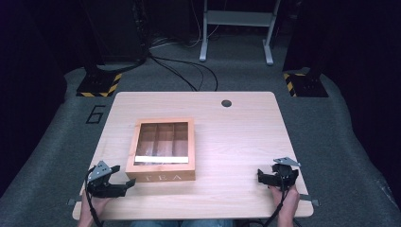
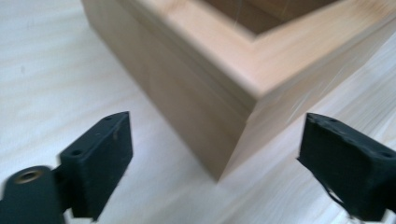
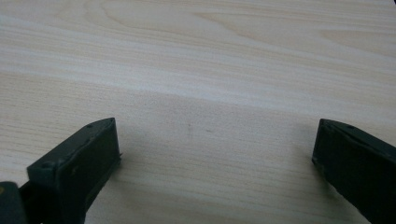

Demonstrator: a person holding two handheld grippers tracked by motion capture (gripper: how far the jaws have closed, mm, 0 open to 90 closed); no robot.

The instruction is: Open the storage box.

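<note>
**Wooden tea box on pale table, two hand-held grippers at the near edge**

Item 1. Table (image 1: 246,137): one, light wood veneer with fine straight grain, rounded corners, matte finish. One dark round grommet hole (image 1: 226,103) near the far edge.

Item 2. Tea box (image 1: 162,150): one, square, warm honey-toned wood with smooth mitred frame corners. Lid closed, clear pane set in the frame; dividers beneath form three columns of compartments. "TEA" is lettered on the near face. A bright strip of glare crosses the pane's near part. It stands left of the table's centre, toward the near side.

Item 3. Left gripper (image 1: 126,182): one, black, matte, blocky jaws with a grey three-cornered plate on top, held in a hand (image 1: 94,204). Jaws spread wide, holding nothing. It lies just beside the box's near left corner; in the left gripper view that corner (image 2: 233,135) sits between the two jaws, not touched.

Item 4. Right gripper (image 1: 261,176): one, same build, held in the other hand (image 1: 286,201). Jaws wide apart, empty, over bare tabletop near the near right corner, well apart from the box.

Item 5. Floor: grey carpet, with two yellow-and-black striped bases (image 1: 99,85) and one white metal frame (image 1: 236,28).
</note>
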